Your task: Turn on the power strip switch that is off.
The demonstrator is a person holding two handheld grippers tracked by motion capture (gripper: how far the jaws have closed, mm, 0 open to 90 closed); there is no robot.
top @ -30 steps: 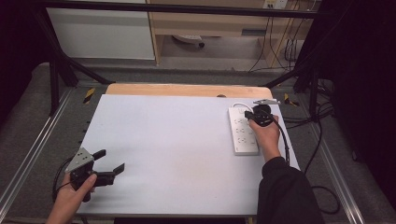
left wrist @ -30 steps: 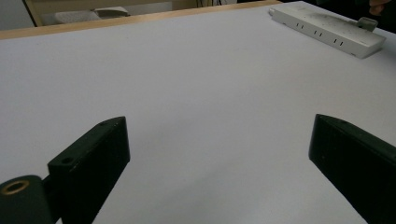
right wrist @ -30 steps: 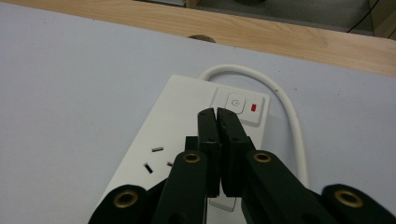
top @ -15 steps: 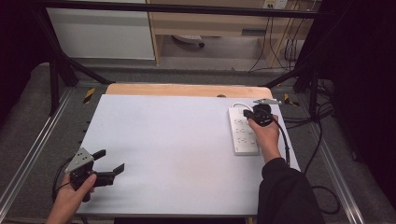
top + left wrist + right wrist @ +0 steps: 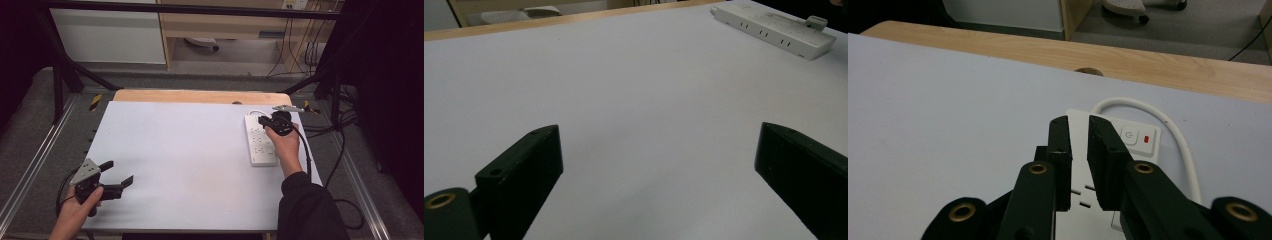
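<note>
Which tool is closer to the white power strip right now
The right. The right tool hangs directly over the far end of the power strip, jaws slightly apart with nothing between them. The left tool sits at the table's near left corner, far across from it.

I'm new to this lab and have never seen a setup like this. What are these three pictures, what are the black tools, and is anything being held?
A person sits at a white-topped table and holds a black hand-held two-jaw gripper in each hand. The high view looks down from above the person's side. The other two pictures come from small cameras riding on the grippers, looking along their black jaws.

The left gripper rests near the table's front left corner with its jaws wide apart and nothing between them. The right gripper hangs over the switch end of a white plastic power strip, which lies flat near the right edge, its white cable curling away. Its jaws stand a narrow gap apart and have just been opening a little. Nothing is between them, so neither gripper holds anything.
</note>
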